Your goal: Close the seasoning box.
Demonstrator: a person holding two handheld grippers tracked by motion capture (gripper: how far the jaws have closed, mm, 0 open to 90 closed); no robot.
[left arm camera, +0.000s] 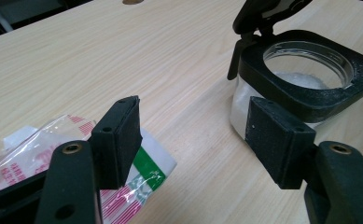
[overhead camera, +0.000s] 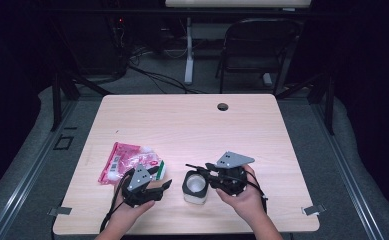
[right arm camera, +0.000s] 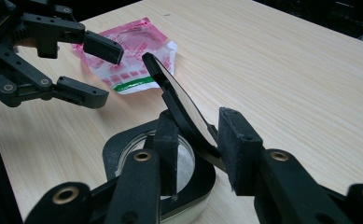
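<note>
A clear jar (overhead camera: 194, 187) with a black square collar (left arm camera: 310, 100) stands near the table's front edge, with white stuff inside it. Its flip lid (right arm camera: 179, 105) is raised and tilted. My right gripper (right arm camera: 200, 140) is over the jar, jaws apart with the lid between them. The lid leans by one jaw and a gap shows at the other. In the high view the right gripper (overhead camera: 202, 170) reaches in from the jar's right. My left gripper (left arm camera: 195, 135) hangs open and empty just left of the jar, above a corner of a red and clear plastic bag (overhead camera: 127, 161).
The bag (right arm camera: 132, 51) lies flat on the wooden table (overhead camera: 192, 125), left of the jar, with white balls inside. A cable hole (overhead camera: 223, 106) sits near the far edge. A folding chair (overhead camera: 257, 45) stands beyond the table.
</note>
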